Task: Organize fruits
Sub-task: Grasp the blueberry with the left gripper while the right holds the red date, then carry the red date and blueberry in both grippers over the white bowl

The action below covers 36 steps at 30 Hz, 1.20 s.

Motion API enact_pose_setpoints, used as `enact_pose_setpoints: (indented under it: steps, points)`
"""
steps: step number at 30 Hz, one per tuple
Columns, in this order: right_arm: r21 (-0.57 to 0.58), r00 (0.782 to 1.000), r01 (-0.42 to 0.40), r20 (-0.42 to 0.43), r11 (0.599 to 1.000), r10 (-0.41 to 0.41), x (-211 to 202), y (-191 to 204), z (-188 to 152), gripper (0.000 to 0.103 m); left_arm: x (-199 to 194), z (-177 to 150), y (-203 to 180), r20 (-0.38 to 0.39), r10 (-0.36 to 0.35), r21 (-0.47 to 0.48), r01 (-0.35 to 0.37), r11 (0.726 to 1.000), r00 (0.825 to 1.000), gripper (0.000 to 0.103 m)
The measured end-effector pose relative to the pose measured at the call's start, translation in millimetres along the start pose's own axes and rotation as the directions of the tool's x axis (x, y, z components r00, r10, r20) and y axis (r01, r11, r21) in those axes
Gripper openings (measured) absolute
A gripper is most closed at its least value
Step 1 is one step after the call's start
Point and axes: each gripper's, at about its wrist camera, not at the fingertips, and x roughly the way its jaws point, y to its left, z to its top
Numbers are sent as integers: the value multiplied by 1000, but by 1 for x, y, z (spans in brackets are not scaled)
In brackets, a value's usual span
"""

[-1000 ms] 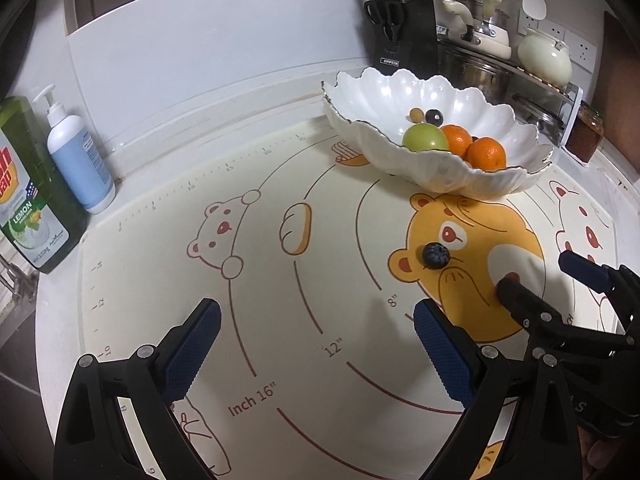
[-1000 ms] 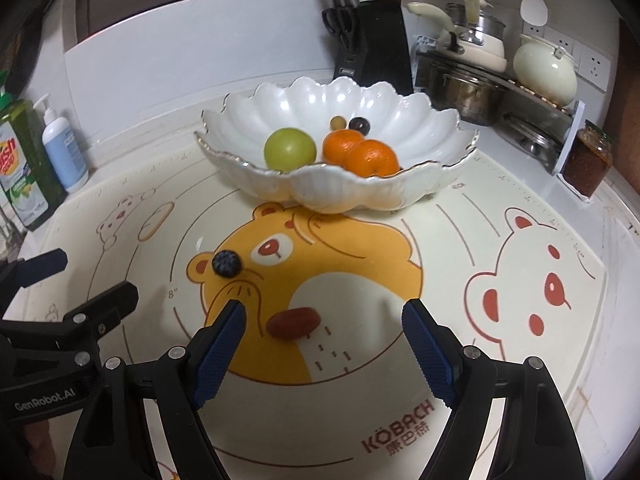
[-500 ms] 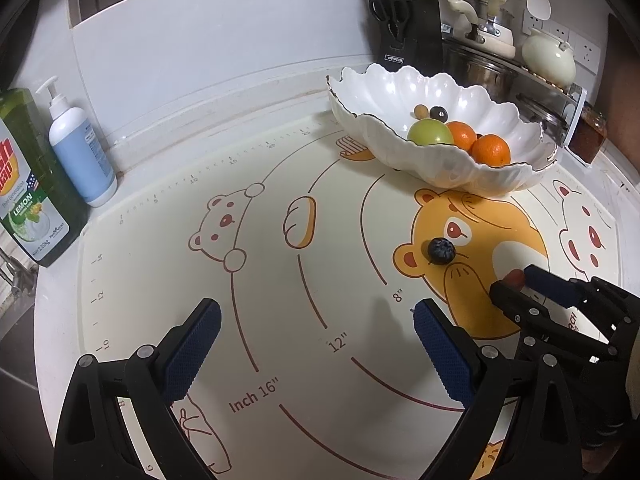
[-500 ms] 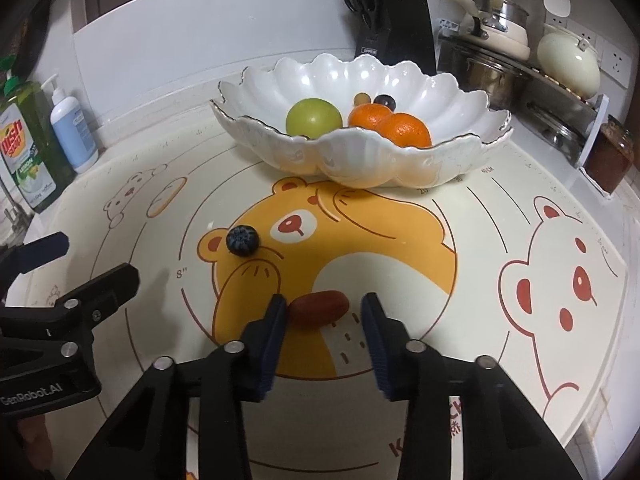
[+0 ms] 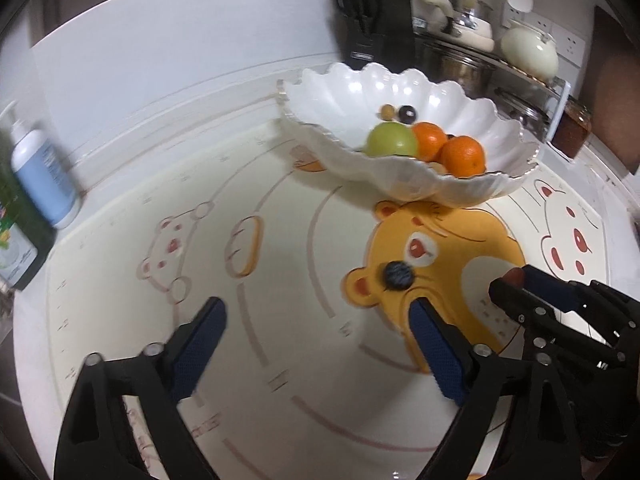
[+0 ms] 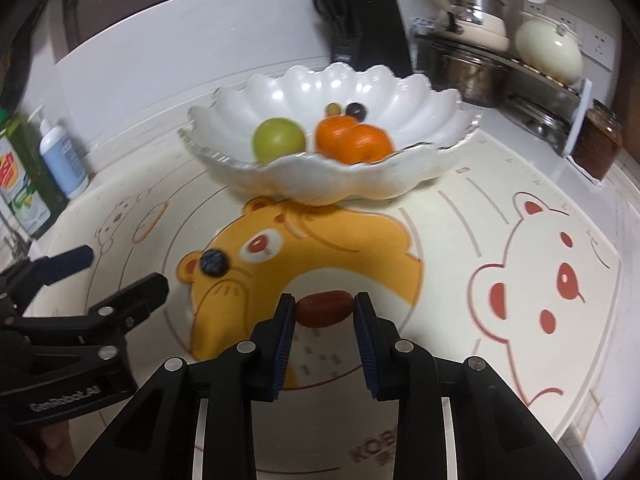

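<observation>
My right gripper (image 6: 324, 312) is shut on a small red-brown date (image 6: 325, 309), held just above the printed mat. A blueberry (image 6: 212, 262) lies on the mat's orange bear, left of the date; it also shows in the left wrist view (image 5: 397, 274). The white scalloped bowl (image 6: 280, 176) behind holds a green apple (image 6: 278, 144), two oranges (image 6: 352, 142) and two small round fruits. My left gripper (image 5: 316, 344) is open and empty over the mat, left of and short of the blueberry. The right gripper (image 5: 520, 284) shows at the right of the left wrist view.
A blue pump bottle (image 5: 42, 176) and a green dish-soap bottle (image 6: 22, 184) stand at the left edge. A knife block (image 6: 366, 40), pots on a rack (image 6: 472, 68) and a jar (image 6: 600, 140) stand behind and right of the bowl.
My right gripper closed on the date and has lifted it slightly toward the bowl. My left gripper has moved forward and right, nearer the blueberry, staying open.
</observation>
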Motion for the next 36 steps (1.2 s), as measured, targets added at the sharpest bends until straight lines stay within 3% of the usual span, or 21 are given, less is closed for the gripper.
enact_pose_setpoints:
  steps: [15, 25, 30, 36]
  points:
    - [59, 1000, 29, -11, 998, -28, 7, -28, 7, 31, 33, 16, -29, -32, -96, 59, 97, 994, 995, 48]
    - [71, 1000, 25, -18, 997, -24, 12, -32, 8, 31, 35, 14, -31, -17, -95, 72, 96, 993, 995, 36]
    - [75, 1000, 23, -20, 997, -21, 13, -32, 8, 31, 33, 13, -36, -21, -112, 86, 114, 990, 993, 22]
    - [80, 1000, 27, -14, 996, -26, 10, -34, 8, 31, 31, 12, -38, -21, -105, 83, 106, 991, 994, 22]
